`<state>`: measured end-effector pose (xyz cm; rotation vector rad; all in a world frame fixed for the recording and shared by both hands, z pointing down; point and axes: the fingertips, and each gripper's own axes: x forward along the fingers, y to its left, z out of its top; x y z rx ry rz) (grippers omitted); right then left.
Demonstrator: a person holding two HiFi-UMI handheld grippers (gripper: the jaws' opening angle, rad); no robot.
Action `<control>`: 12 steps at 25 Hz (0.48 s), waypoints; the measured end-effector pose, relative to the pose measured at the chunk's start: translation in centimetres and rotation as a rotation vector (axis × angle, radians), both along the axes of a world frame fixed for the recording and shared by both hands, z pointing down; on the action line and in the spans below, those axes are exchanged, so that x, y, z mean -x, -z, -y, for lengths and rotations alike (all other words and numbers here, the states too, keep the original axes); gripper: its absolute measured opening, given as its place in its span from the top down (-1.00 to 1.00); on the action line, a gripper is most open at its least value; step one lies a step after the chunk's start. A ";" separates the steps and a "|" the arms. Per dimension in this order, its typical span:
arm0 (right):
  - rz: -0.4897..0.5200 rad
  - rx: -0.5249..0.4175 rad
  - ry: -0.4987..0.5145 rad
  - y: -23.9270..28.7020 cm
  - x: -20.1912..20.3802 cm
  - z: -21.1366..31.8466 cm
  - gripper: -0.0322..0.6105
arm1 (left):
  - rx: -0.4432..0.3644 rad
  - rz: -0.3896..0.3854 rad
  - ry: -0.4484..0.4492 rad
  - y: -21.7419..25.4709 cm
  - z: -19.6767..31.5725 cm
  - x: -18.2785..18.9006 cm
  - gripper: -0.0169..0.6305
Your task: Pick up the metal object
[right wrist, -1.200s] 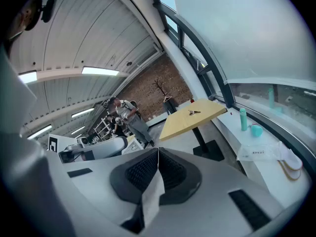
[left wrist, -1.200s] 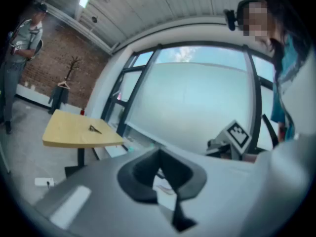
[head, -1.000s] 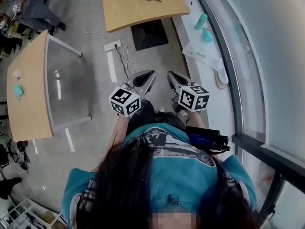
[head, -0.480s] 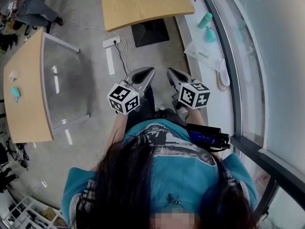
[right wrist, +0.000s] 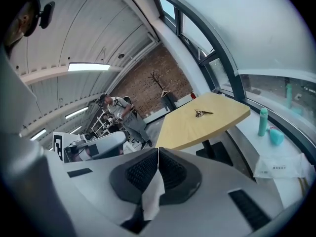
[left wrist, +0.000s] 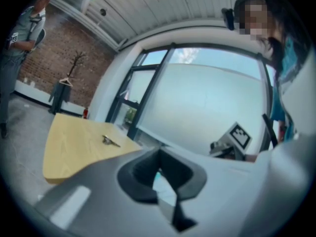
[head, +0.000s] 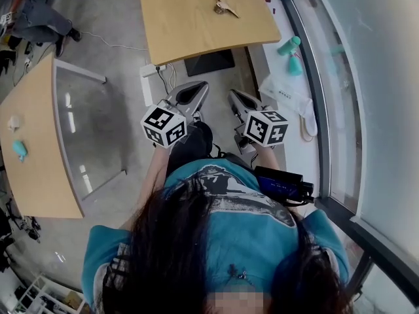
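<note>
The metal object (head: 224, 6), a small brass-coloured piece, lies on the far part of a light wooden table (head: 190, 25). Both grippers are held side by side well short of that table, pointing toward it. My left gripper (head: 199, 86) has its jaws shut with nothing between them. My right gripper (head: 233, 96) is shut too and holds nothing. In the left gripper view the metal object (left wrist: 110, 141) rests on the table (left wrist: 69, 149) ahead. The right gripper view shows the metal object (right wrist: 202, 113) near the table's (right wrist: 212, 122) far edge.
A teal bottle (head: 291, 44) and a teal cup (head: 296, 65) stand on the white ledge by the curved window at right, near a white bag (head: 285, 89). A second wooden table (head: 29, 142) is at left. A power strip (head: 153, 69) lies on the floor. A person (head: 33, 18) stands far left.
Both grippers have travelled forward together toward the wooden table, which now sits closer and fuller in the head view. Their jaws stayed shut.
</note>
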<state>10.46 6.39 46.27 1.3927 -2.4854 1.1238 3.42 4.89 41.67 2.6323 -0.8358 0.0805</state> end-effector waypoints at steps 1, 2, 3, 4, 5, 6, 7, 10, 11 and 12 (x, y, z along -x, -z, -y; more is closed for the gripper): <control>-0.003 0.001 -0.001 0.0 0.7 1.3 0.86 | -0.003 0.000 -0.006 0.1 1.4 0.5 0.94; -0.006 0.003 -0.003 0.0 1.3 2.6 0.86 | -0.005 -0.001 -0.013 0.2 2.8 1.0 0.94; -0.009 0.005 -0.005 -0.1 1.9 4.0 0.86 | -0.005 -0.002 -0.021 0.2 4.1 1.6 0.94; -0.012 0.008 -0.007 -0.1 2.6 5.3 0.86 | -0.003 -0.003 -0.027 0.1 5.4 2.1 0.94; -0.014 0.011 -0.008 -0.3 3.3 6.6 0.86 | 0.000 -0.004 -0.032 -0.1 6.7 2.7 0.94; -0.017 0.014 -0.010 -0.5 4.0 8.0 0.86 | 0.005 -0.005 -0.037 -0.3 8.1 3.3 0.94; -0.018 0.019 -0.013 -0.7 4.6 9.2 0.86 | 0.011 -0.007 -0.041 -0.7 9.5 3.8 0.94; -0.023 0.035 -0.020 -1.3 6.0 11.9 0.86 | 0.029 -0.016 -0.047 -1.5 12.5 5.0 0.94; -0.025 0.038 -0.021 -1.4 6.1 12.3 0.86 | 0.032 -0.018 -0.049 -1.6 13.1 5.1 0.94; -0.027 0.040 -0.024 -1.4 6.2 12.6 0.86 | 0.035 -0.021 -0.051 -1.6 13.4 5.2 0.94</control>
